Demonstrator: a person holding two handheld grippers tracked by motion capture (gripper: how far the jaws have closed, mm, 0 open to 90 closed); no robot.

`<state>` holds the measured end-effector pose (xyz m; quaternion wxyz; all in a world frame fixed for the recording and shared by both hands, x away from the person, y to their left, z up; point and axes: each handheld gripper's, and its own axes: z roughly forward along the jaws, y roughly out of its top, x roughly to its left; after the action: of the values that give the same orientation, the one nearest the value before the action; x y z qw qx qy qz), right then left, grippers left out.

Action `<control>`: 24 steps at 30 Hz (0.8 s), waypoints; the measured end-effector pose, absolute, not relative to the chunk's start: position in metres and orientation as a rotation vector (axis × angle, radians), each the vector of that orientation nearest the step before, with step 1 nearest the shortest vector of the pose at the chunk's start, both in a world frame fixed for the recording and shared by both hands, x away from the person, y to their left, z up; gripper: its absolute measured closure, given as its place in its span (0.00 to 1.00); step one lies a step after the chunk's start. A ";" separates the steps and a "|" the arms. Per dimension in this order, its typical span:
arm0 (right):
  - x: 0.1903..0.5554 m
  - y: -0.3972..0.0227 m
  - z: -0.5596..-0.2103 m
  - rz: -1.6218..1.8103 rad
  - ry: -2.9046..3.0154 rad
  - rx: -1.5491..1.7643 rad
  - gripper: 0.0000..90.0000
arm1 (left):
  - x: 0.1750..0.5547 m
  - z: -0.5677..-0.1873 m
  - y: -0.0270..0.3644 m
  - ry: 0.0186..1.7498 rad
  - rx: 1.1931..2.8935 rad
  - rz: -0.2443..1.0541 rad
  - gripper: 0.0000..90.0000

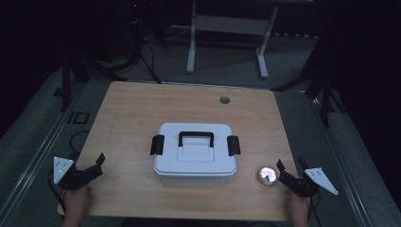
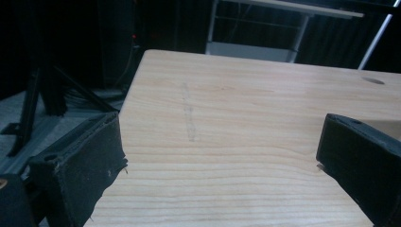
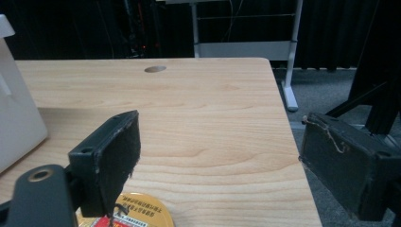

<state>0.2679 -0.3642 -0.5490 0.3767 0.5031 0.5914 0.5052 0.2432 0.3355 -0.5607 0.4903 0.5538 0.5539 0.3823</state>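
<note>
The small round tin [image 1: 267,175] lies flat on the wooden table [image 1: 132,109] near its front right corner, just beside the right gripper [image 1: 283,174] and a little apart from the white storage box [image 1: 195,155]. In the high view its lid glares, so the print on it cannot be read; in the right gripper view only a yellow arc of the tin [image 3: 137,213] with a red label shows, cut off by the lower edge and partly hidden behind the left-hand jaw. The right gripper's jaws stand wide apart with nothing between them, its tips pointing over the table edge toward the tin without touching it. The box sits in the middle of the table, its lid on, the black handle [image 1: 196,137] lying flat on top and a black latch at each end; what it holds cannot be seen. In the right gripper view one white corner of the box [image 3: 16,118] shows at the left edge. The left gripper [image 1: 97,166] rests at the front left edge of the table, well apart from the box, released, bare wood between its jaws. A round cable hole [image 1: 224,100] lies near the far edge, and a white desk frame [image 1: 227,33] stands on the dim floor beyond.
</note>
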 end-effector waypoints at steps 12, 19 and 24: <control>0.268 -0.362 -0.550 1.314 1.568 1.275 0.14 | 0.250 -0.558 0.345 1.238 1.504 0.648 0.01; 0.270 -0.362 -0.551 1.312 1.595 1.259 0.15 | 0.252 -0.556 0.356 1.189 1.618 0.520 0.01; 0.270 -0.363 -0.551 1.334 1.596 1.266 0.15 | 0.253 -0.548 0.354 1.120 1.713 0.433 0.01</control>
<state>0.2696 -0.3629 -0.5510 0.3458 0.4879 0.6149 0.5141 0.2529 0.3540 -0.5481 0.5010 0.7085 0.4635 0.1793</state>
